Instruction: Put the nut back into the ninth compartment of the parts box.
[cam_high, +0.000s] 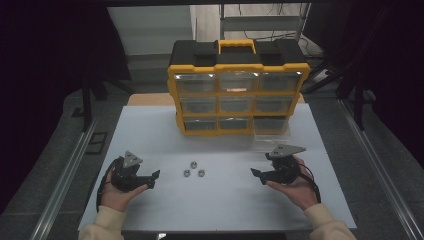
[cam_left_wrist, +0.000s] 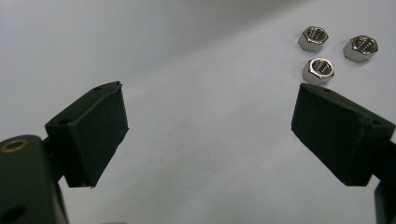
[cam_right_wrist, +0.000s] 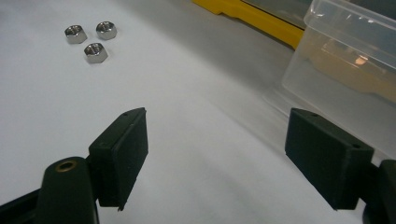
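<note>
Steel nuts (cam_high: 193, 169): three (nine drawers (cam_high: 237, 102) behind).

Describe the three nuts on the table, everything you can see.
Three small shiny silver metal hex nuts lie flat, threaded holes up, in a loose triangle on the white table, close together; whether they touch is unclear. They sit in front of the yellow drawer organiser, between both grippers, and nothing holds them.

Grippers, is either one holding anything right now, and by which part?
Nothing is held. The left gripper and right gripper are open and empty; the nuts lie loose.
</note>
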